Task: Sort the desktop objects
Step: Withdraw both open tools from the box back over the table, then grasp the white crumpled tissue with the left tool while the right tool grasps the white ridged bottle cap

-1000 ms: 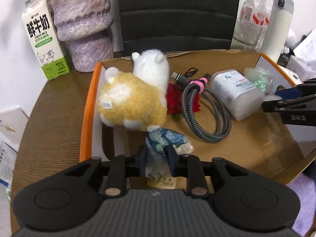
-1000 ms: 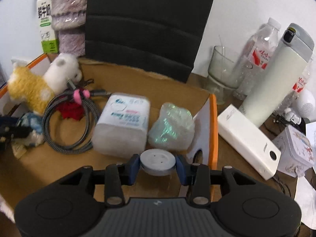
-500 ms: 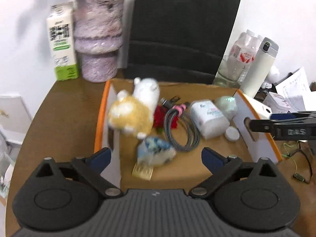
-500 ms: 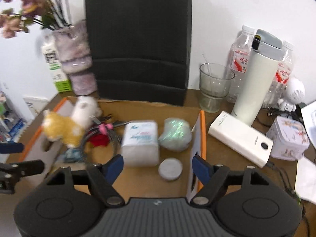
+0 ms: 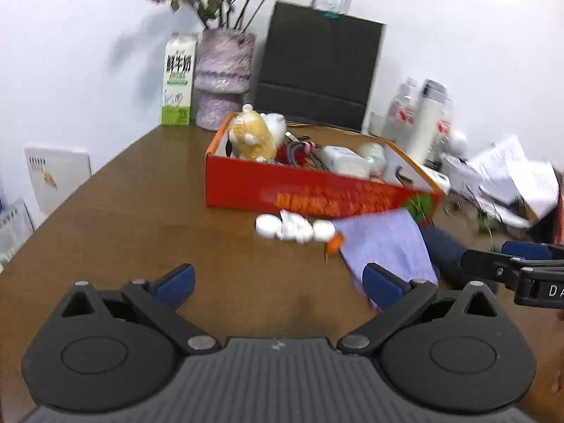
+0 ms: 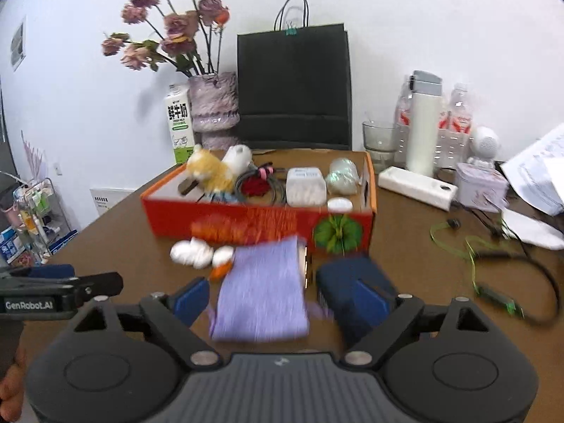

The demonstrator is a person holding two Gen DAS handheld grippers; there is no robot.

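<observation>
An orange cardboard box [image 5: 310,190] [image 6: 246,222] sits on the brown table. It holds a yellow and white plush toy [image 5: 255,135] [image 6: 215,169], a coiled cable [image 6: 261,185], a white tissue pack [image 6: 305,187], a clear wrapped ball [image 6: 343,176] and a white round lid [image 6: 340,205]. In front of the box lie white round pieces [image 5: 292,227] [image 6: 197,252], a purple cloth [image 5: 384,243] [image 6: 262,292] and a dark blue object [image 6: 352,282]. My left gripper [image 5: 278,282] is open and empty above the table. My right gripper [image 6: 278,299] is open and empty above the cloth.
A milk carton [image 5: 178,79], a purple vase with dried flowers [image 5: 224,79] and a black paper bag [image 6: 294,84] stand behind the box. On the right are a white flask [image 6: 423,123], bottles, a glass [image 6: 380,141], a white power bank [image 6: 417,187], papers and green cables [image 6: 476,246].
Both grippers have let go of their objects, opened and drawn back from the box toward the table's front. The box's outer front wall and the items before it now show.
</observation>
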